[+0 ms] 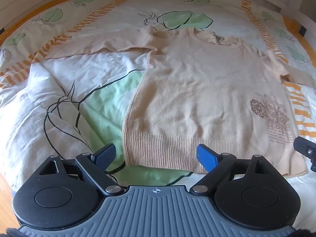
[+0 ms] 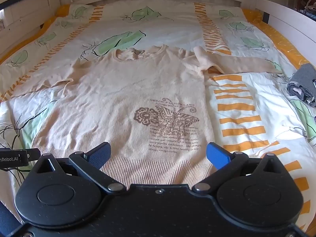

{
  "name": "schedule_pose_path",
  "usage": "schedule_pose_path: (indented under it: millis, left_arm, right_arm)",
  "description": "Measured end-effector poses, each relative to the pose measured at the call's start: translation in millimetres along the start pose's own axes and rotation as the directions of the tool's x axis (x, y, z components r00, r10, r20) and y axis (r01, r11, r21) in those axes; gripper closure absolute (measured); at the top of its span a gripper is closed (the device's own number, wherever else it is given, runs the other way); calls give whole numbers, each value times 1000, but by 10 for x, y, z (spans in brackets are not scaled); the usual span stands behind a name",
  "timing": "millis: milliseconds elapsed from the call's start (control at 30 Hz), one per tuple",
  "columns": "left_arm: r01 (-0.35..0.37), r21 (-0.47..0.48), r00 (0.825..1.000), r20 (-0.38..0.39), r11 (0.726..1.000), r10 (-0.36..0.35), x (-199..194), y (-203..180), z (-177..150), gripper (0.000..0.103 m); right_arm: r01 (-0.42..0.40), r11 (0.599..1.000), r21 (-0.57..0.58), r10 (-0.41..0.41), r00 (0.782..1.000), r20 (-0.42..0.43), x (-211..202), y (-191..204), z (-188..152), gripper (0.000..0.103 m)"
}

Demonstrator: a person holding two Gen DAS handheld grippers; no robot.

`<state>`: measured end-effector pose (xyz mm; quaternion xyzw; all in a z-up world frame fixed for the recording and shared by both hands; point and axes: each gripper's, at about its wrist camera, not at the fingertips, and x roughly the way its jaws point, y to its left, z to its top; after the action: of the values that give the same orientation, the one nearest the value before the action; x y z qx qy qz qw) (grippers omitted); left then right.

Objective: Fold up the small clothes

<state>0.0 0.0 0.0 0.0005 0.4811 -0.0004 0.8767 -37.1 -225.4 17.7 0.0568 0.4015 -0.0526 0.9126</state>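
Sweater [image 2: 126, 102] flat on bed [image 2: 246, 102], long axis running away from both tools, ribbed hem nearest. Left tool [image 1: 156, 156] over hem's left corner, right tool [image 2: 158, 154] over hem's right half; both released, nothing gripped

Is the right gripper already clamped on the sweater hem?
No. The right gripper is wide open above the sweater hem, pinching nothing.
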Motion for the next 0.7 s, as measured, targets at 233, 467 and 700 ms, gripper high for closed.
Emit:
schedule_pose_path:
  millis: [233, 467, 700]
  left_arm:
    - [0, -1, 1000, -2, 1000, 0, 6, -8, -5, 14]
    - [2, -2, 1000, -7, 1000, -2, 26, -21, -9, 13]
    - [4, -2, 1000, -6, 1000, -4, 39, -19, -10, 13]
  right_arm:
    - [-3, 1000, -6, 3, 1000, -5, 19, 17, 4, 1]
    - [-7, 1000, -13, 7, 1000, -7, 36, 40, 12, 1]
    - [-7, 1000, -18, 7, 1000, -11, 47, 52, 19, 1]
